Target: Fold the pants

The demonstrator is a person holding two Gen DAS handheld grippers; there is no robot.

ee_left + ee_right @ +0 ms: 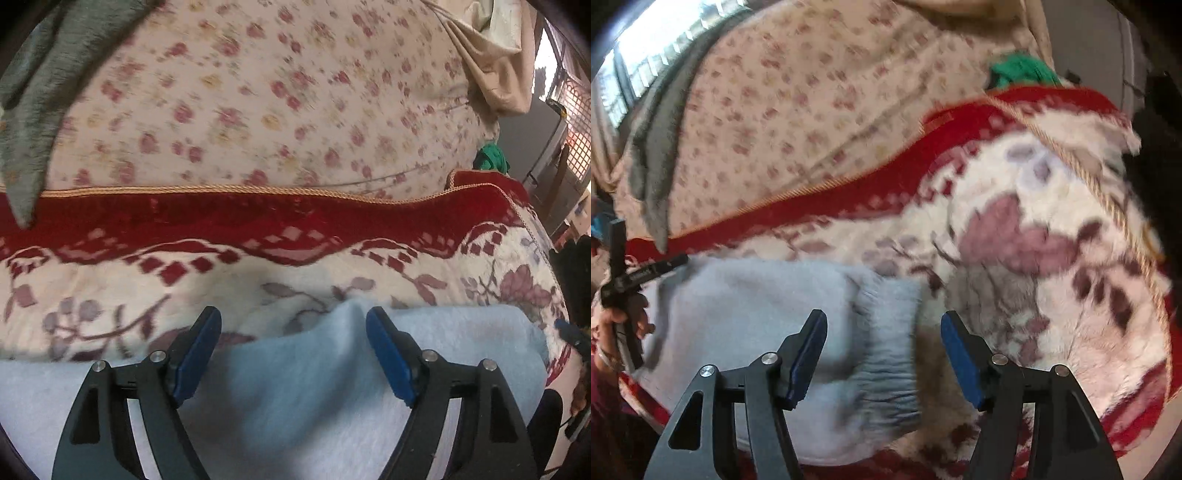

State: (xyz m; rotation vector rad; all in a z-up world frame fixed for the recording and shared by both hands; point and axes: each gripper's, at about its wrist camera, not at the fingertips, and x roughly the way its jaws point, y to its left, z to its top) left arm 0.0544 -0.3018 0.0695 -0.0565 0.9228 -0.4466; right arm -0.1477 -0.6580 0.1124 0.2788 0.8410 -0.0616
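Light grey-blue pants (295,387) lie on a white and red floral blanket (258,273). My left gripper (293,321) is open, its blue pads either side of a raised ridge of the fabric, just above it. In the right wrist view the pants (746,302) end in a ribbed band (890,350). My right gripper (884,325) is open over that band, empty. The left gripper (665,266) shows at the far left edge of the pants, held in a hand.
A cream sheet with small roses (277,103) lies beyond the blanket's red border (258,218). A grey-green cloth (33,110) lies at the far left, a green cloth (491,157) at the far right. The bed edge drops off at the right (1167,369).
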